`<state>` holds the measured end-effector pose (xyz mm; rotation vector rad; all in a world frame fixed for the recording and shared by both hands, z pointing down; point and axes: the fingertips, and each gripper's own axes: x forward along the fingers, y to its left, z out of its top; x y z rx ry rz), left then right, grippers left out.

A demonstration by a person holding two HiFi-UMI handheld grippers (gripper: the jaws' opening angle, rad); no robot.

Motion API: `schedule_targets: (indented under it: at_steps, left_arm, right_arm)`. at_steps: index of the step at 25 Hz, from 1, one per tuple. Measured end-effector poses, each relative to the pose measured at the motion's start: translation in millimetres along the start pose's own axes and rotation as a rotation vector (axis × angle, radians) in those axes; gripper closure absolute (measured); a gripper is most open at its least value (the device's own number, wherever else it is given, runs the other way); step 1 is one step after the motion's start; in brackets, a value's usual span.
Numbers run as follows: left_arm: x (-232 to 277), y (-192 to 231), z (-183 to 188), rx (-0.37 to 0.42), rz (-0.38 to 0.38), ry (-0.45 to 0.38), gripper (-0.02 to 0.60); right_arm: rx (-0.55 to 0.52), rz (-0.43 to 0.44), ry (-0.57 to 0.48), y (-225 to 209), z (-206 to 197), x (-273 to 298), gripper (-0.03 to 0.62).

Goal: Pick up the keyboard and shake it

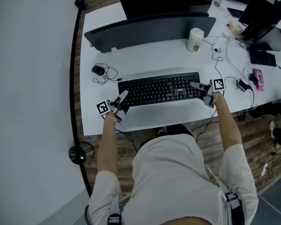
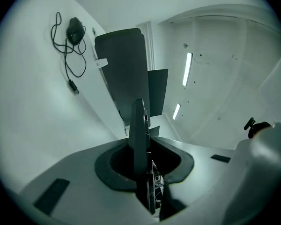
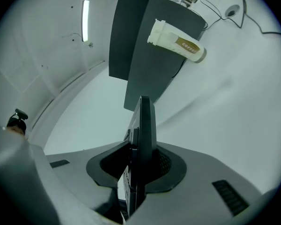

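Though gripper views show only its edge, L tool (image 1: 122, 98) & R tool (image 1: 197, 86) clamp keyboard (image 1: 160, 88).

From the keyboard (image 1: 161, 89), the tabletop (image 1: 145, 60) lies bare toward 12 o'clock as far as the monitor (image 1: 150, 31), which walls off that side. A paper cup (image 1: 195, 39) stands at 1 o'clock and a mouse (image 1: 98, 70) at 10 o'clock, while loose cables (image 1: 227, 55) crowd 2 o'clock. The strip at 6 o'clock is open.
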<state>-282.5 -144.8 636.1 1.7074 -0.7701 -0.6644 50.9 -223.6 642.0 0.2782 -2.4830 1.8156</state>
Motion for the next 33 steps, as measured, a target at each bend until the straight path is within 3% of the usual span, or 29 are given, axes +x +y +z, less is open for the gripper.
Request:
schedule_targets:
  at_steps: [4, 23, 33]
  left_arm:
    - [-1, 10, -8, -0.036, 0.021, -0.010, 0.479]
    - [-8, 10, -2, -0.088, 0.006, -0.055, 0.480]
    - [-14, 11, 6, -0.063, 0.028, -0.065, 0.480]
  right_arm:
    - [0.035, -0.018, -0.031, -12, -5, -5, 0.477]
    - [0.007, -0.019, -0.103, -5, 5, 3, 0.477]
    - [0.014, -0.030, -0.120, -5, 4, 8, 0.477]
